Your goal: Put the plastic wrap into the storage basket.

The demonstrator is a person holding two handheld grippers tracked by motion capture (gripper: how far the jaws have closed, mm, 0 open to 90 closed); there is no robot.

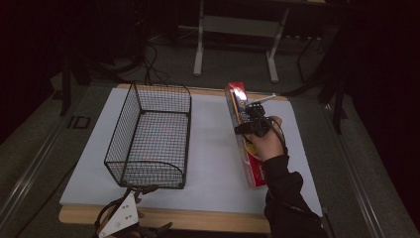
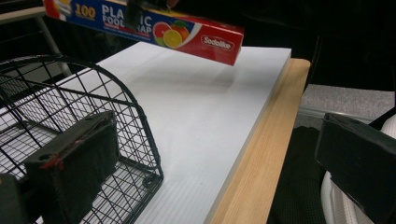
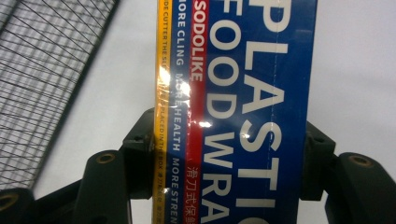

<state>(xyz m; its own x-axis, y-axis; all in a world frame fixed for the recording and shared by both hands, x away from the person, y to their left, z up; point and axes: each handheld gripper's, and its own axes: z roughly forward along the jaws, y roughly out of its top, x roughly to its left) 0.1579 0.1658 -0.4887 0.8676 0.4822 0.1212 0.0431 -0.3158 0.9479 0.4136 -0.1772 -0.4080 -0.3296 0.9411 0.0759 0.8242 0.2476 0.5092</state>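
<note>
The plastic wrap box point(image 3: 233, 112) looks like glossy printed cardboard, catching bright glints along its yellow and red stripes. The basket point(image 1: 148, 134) is thin black wire mesh, metal by the look, with a dull finish. The bench point(image 2: 261, 154) has a pale wooden edge with a smooth, matt white sheet point(image 2: 196, 116) lying on top. The left tool point(image 2: 205, 163) has matt black pads point(image 2: 74, 168), slightly rough.

Looks like a lab or studio setup: dark room, grey carpet floor point(image 1: 29, 148), cables point(image 1: 148, 64) trailing around, metal stand legs point(image 1: 199, 49) behind a white-topped desk point(image 1: 213, 148).
</note>
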